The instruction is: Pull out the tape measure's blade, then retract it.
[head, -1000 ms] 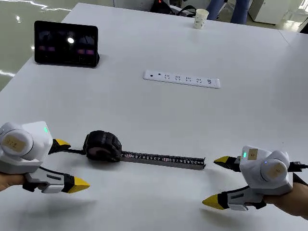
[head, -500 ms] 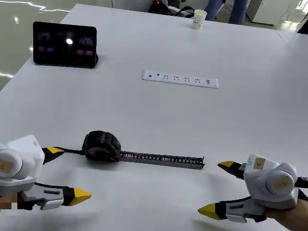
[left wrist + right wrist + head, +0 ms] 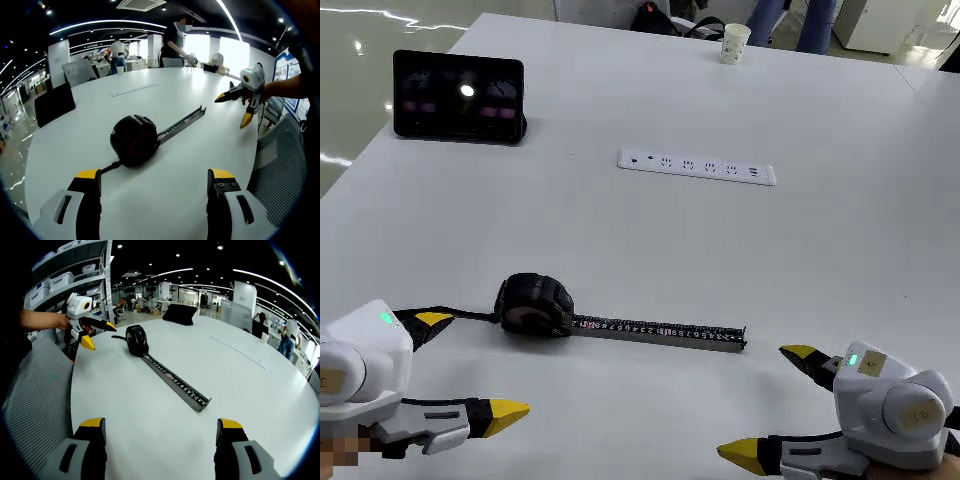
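The black round-cased tape measure [image 3: 533, 305] lies near-left on the white table [image 3: 650, 230], its dark marked blade [image 3: 660, 331] drawn out flat to the right. The yellow-tipped left gripper [image 3: 472, 365] just left of the tape measure and the right gripper [image 3: 767, 403] near the blade's tip both gape, grasping nothing.

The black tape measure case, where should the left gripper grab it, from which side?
Probably across the two flat faces of the round black tape measure case, coming from its thin black strap end. It stands on edge, the extended metal blade occupies the other end, and the open left gripper faces the strap.
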Available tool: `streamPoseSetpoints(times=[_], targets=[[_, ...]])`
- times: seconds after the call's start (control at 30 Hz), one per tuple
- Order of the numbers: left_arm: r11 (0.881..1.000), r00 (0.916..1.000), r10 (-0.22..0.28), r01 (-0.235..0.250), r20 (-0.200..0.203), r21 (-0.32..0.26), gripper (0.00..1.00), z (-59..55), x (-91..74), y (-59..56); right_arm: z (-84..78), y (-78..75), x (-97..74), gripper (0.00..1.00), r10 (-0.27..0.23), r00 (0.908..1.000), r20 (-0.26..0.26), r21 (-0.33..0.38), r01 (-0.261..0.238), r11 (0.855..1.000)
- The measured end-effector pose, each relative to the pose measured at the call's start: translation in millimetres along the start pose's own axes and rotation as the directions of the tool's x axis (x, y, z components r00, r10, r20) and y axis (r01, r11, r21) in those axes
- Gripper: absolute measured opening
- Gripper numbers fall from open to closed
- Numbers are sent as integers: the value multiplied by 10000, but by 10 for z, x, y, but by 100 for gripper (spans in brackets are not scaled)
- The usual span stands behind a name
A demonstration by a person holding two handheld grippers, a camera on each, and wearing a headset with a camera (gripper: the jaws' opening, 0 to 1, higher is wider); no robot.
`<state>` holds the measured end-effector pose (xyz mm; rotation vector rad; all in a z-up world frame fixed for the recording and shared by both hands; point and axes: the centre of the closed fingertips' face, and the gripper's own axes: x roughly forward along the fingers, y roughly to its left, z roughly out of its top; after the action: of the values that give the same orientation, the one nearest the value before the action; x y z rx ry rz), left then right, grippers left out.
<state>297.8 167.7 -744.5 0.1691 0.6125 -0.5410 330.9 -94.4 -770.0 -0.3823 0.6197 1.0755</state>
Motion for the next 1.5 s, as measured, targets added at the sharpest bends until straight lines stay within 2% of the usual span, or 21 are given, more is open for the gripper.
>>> streamPoseSetpoints(times=[0.2, 0.33, 0.5, 0.63, 0.87, 0.9, 1.23, 1.5], targets=[[9993, 9989, 193, -179, 438, -316, 88, 71, 4, -63, 36, -17, -13, 96, -319, 9990, 301, 356, 309, 9989], [9988, 9982, 153, -125, 586, -476, 90, 111, 35, -165, 90, 0, -23, 98, -588, 9969, 527, 499, 561, 9972], [9961, 9971, 325, -267, 694, -836, 93, 164, 64, -205, 156, 35, -39, 99, -794, 9937, 790, 1232, 693, 9900], [9938, 9968, 524, -462, 602, -1009, 95, 187, 51, -215, 200, 63, -55, 99, -1004, 9912, 860, 1264, 891, 9880], [9837, 9916, 1108, -998, 664, -1498, 98, 229, 12, -160, 267, 79, -63, 99, -1307, 9870, 938, 1637, 1142, 9799], [9835, 9914, 1122, -1010, 679, -1504, 98, 234, 13, -164, 271, 77, -72, 99, -1433, 9853, 929, 1810, 1248, 9755], [9771, 9884, 1393, -1273, 602, -1704, 99, 233, 16, -211, 320, 126, -114, 99, -1697, 9816, 879, 1822, 1516, 9715], [9719, 9856, 1607, -1487, 529, -1822, 99, 260, 16, -211, 425, 194, -131, 99, -1699, 9805, 988, 2048, 1471, 9677]])
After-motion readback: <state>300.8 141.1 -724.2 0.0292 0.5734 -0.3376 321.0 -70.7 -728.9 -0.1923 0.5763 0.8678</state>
